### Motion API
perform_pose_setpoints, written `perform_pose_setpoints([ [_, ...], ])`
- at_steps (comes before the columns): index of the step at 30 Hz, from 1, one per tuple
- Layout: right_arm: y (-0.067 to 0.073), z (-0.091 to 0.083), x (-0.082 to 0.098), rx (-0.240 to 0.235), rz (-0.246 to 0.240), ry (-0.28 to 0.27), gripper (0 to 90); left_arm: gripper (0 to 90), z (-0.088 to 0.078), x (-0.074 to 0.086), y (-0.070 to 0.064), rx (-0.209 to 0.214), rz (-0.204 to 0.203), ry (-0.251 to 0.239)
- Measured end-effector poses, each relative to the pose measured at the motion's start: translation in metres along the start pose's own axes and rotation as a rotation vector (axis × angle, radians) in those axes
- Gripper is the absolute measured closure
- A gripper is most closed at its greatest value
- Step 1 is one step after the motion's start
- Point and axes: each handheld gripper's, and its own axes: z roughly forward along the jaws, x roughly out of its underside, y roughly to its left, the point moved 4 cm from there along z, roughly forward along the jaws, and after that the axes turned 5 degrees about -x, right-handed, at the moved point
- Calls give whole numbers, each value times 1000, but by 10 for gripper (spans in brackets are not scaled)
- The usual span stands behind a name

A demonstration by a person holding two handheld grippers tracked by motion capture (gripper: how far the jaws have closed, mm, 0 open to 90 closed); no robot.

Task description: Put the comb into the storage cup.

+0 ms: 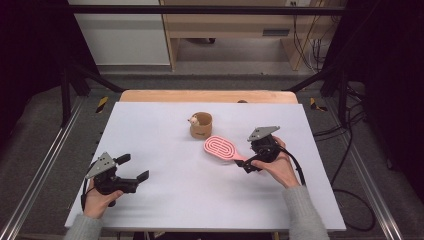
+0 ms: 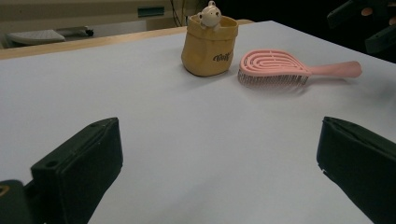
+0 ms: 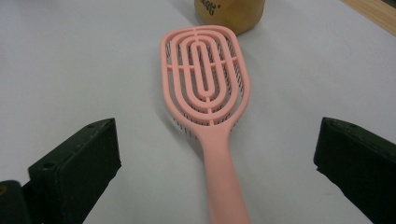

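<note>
Pink hairbrush (image 3: pixel 205 88) flat, handle between wide-open right gripper (image 3: pixel 217 163) jaws.

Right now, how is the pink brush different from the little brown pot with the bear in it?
The pink brush lies flat with its bristles down, while the brown pot stands upright. The brush is long and thin with a handle; the pot is short and round. The brush's handle sits between the open right tongs; the pot has no tongs around it. Both rest on the white table, close beside each other.
</note>
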Motion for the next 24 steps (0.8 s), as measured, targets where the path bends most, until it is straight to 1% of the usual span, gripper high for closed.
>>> perform_pose_setpoints([
  [4, -1, 5, -2, 3, -9, 39, 8, 3, 0, 0, 0, 0, 0, 0],
  [8, -1, 10, -4, -6, -17, 76, 11, 4, 0, 0, 0, 1, 0, 1],
  [12, -1, 14, -5, -14, -21, 99, 15, 4, 0, 0, 0, 1, 1, 0],
  [13, -1, 17, -6, -18, -32, 124, 16, 3, 0, 0, 0, 1, 1, 1],
  [17, 0, 21, -9, -30, -29, 161, 18, 3, 0, 0, 0, 1, 1, 2],
  [19, 0, 24, -10, -37, -37, 178, 19, 3, 0, 0, 0, 2, 1, 2],
  [24, -1, 30, -11, -48, -34, 210, 25, 4, 0, 0, 0, 1, 1, 2],
])
